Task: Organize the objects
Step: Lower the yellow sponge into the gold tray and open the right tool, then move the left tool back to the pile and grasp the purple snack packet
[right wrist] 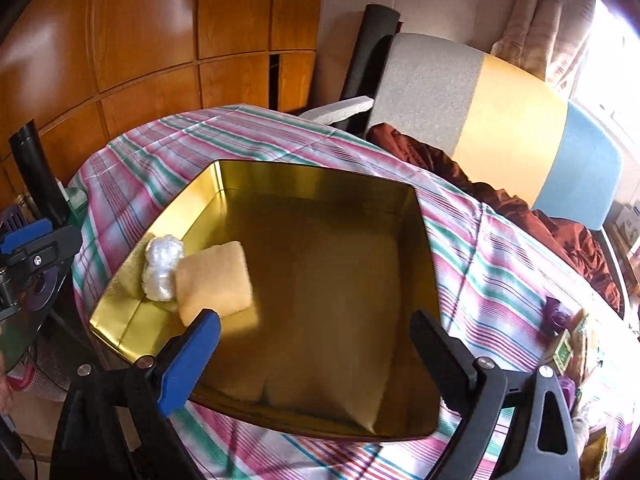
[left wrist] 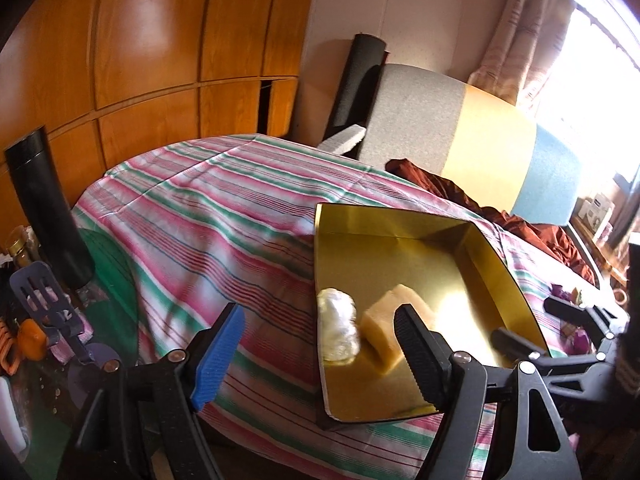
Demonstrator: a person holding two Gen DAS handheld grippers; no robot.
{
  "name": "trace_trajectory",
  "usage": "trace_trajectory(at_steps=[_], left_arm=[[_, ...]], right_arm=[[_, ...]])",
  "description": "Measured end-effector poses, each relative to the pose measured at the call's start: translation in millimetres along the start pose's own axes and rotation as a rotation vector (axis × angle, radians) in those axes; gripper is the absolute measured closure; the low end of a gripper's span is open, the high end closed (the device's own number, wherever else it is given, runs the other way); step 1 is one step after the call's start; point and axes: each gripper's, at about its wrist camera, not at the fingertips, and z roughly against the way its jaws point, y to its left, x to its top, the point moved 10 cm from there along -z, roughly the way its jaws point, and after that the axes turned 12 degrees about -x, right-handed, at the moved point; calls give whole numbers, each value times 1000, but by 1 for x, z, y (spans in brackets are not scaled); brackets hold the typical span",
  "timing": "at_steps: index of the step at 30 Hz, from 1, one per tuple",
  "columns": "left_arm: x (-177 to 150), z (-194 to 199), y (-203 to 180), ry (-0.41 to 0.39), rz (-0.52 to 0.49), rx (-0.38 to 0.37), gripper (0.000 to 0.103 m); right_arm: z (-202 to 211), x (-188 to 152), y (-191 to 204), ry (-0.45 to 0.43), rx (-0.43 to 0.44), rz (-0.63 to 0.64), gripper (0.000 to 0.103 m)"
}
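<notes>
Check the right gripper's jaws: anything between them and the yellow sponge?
Nothing. In the right wrist view the right gripper stands open above the gold tin; the yellow sponge lies just beyond.

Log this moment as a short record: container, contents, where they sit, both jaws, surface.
container: gold tin tray, open on top
contents: yellow sponge block and clear plastic wad, touching
position: both in the tray's near left corner; rest of the floor bare
left gripper: jaws open, nothing between them, at the tray's left edge
right gripper: jaws open, empty, over the tray's near side
surface: striped cloth under the tray
</notes>
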Motion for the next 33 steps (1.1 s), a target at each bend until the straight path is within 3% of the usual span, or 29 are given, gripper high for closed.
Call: trace_trajectory(at_steps=[10,16,19,22,24,29,33], left_arm=[[-5,-20,-100,59,-184,-146,16],[-9,-35,-184,97,-324,-276,16],[-20,-46,-232,136,-383,-351,16],[-36,-61,-276,194,-427,-412,17],[-47,-71,-304,237,-438,-457,18],[-79,-105,-358,368,-419,-528,26],[-106,-141,-390,482,-368,-543,35]], right_arm=[[6,-39,-191,94,-251,-204,5],[16,-82,-329,124,-443,-445,5],[19,-116,-378,133,-503,-607,5],[15,-148,-404,187,-449,-808,5],[19,-152,-412,168,-430,-872,5],[16,-148,-405,168,-378,-868,5],[17,-143,-404,147,-373,-851,5]])
